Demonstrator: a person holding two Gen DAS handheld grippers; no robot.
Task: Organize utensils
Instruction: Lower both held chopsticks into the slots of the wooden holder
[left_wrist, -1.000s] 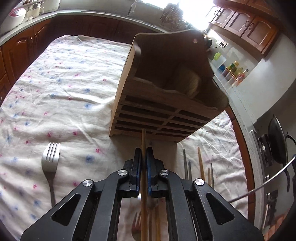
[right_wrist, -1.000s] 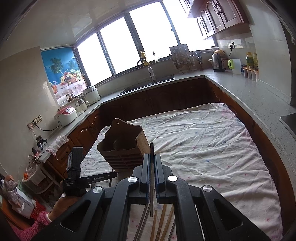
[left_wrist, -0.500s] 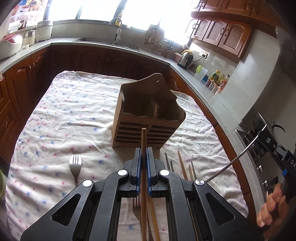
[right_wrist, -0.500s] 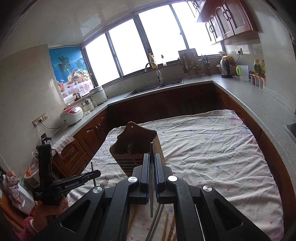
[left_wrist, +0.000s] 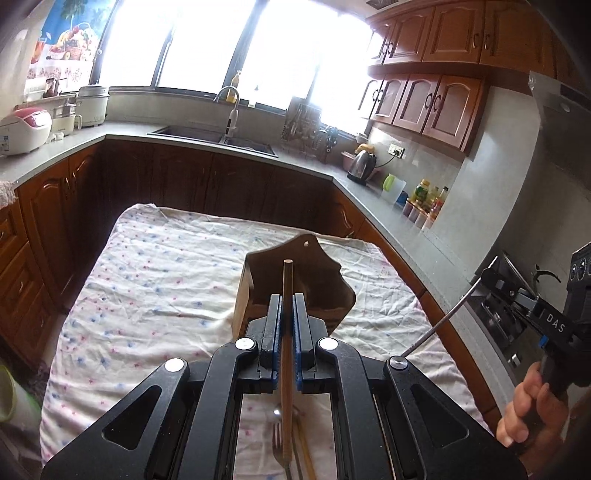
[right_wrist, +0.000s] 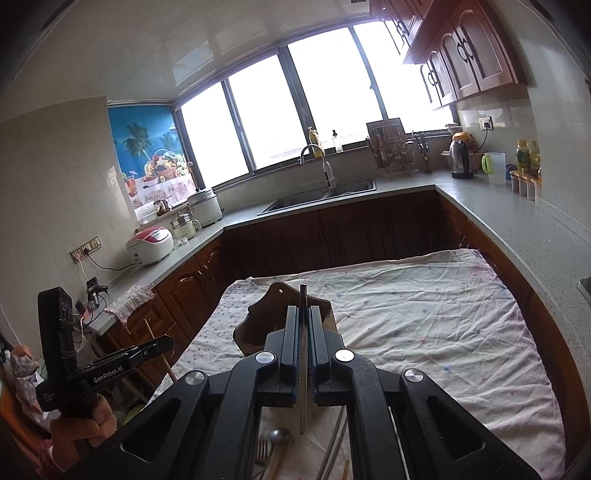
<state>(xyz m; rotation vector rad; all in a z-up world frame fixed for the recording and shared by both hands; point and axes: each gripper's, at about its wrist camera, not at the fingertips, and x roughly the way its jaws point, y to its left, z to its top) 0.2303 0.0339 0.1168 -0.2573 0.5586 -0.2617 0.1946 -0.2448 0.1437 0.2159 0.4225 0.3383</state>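
Left gripper (left_wrist: 286, 302) clamps a wooden chopstick (left_wrist: 286, 332), right gripper (right_wrist: 303, 314) a thin metal utensil (right_wrist: 303, 369), both masking the wooden holder (left_wrist: 317, 280); utensil's type unclear.

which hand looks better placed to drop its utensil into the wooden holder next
Left, probably. The left gripper holds its wooden chopstick lined up with the wooden holder. The right gripper holds a metal utensil with the holder offset left.
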